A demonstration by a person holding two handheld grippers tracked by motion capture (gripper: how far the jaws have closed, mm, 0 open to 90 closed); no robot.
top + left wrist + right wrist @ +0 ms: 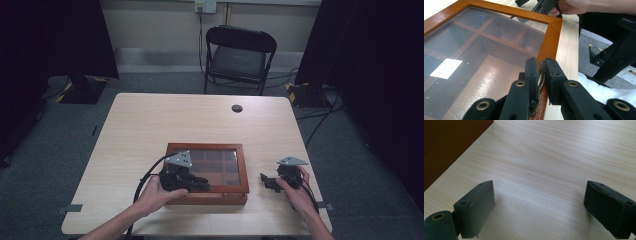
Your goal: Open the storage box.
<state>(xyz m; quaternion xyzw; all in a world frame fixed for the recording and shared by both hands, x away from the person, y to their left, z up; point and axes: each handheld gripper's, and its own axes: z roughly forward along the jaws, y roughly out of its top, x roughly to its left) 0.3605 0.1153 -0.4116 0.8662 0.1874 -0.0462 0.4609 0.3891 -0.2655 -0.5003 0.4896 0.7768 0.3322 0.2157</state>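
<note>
Pale wood made up the table (150, 125), and the task's thing, a reddish-brown wooden box (207, 174) with a glass lid (474, 57), sat on its near half, close to our edge and a little right of the middle. Through the glass we saw wooden dividers marking off compartments, and we could not tell whether anything lay in them.

Our left gripper (199, 182) rested over the box's near right part. In the left gripper view its jaws were pinched nearly together on a small brass latch (540, 77) at the front edge of the lid's frame. Our right gripper (266, 181) lay just right of the box on bare table, apart from it, jaws spread wide with nothing between them.

We judged the step to be lifting the lid by that latch. To do it well, we thought the pinch had to stay square on the little tab, since so thin a piece of metal could slip out sideways. We reckoned the pull should follow the lid's swing, up and away from us towards the far hinge side, rather than straight up. The free gripper could press on the box's right wall if the base began to rise with the lid.
</note>
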